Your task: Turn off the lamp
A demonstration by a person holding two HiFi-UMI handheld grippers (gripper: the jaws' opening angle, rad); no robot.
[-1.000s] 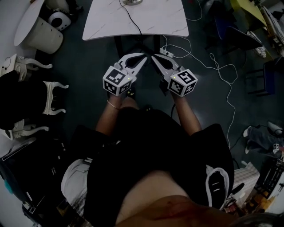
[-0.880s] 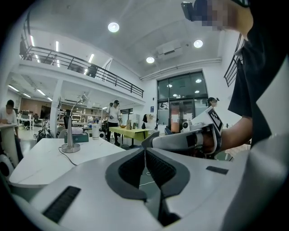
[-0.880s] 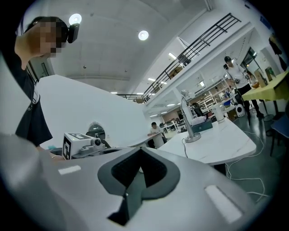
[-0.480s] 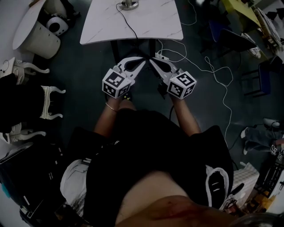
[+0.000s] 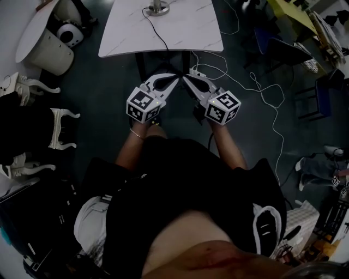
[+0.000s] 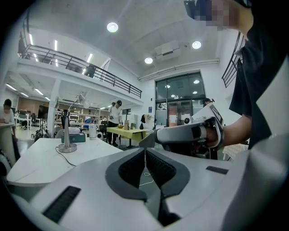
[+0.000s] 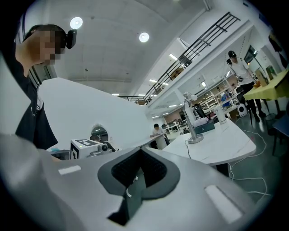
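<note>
The lamp's round metal base [image 5: 158, 7] stands at the far end of the white marble table [image 5: 180, 32], and its black cable [image 5: 161, 34] runs to the near edge. In the left gripper view the lamp [image 6: 67, 133] rises on a thin stem at the left. The right gripper view has the lamp [image 7: 192, 121] right of centre. Both grippers hang in front of the table's near edge, tips close together. My left gripper [image 5: 174, 78] is shut on nothing, and so is my right gripper [image 5: 186, 78]. Neither touches the table or the lamp.
White chairs [image 5: 60, 117] and a round white table [image 5: 41, 35] crowd the floor at the left. White cables [image 5: 272, 92] trail over the dark floor at the right, near dark chairs [image 5: 313, 98]. People stand at a yellow table [image 6: 122, 130] in the background.
The head view has tipped a little, so more of the table and the lamp's base show. Both grippers stay shut, side by side before the table's edge.
</note>
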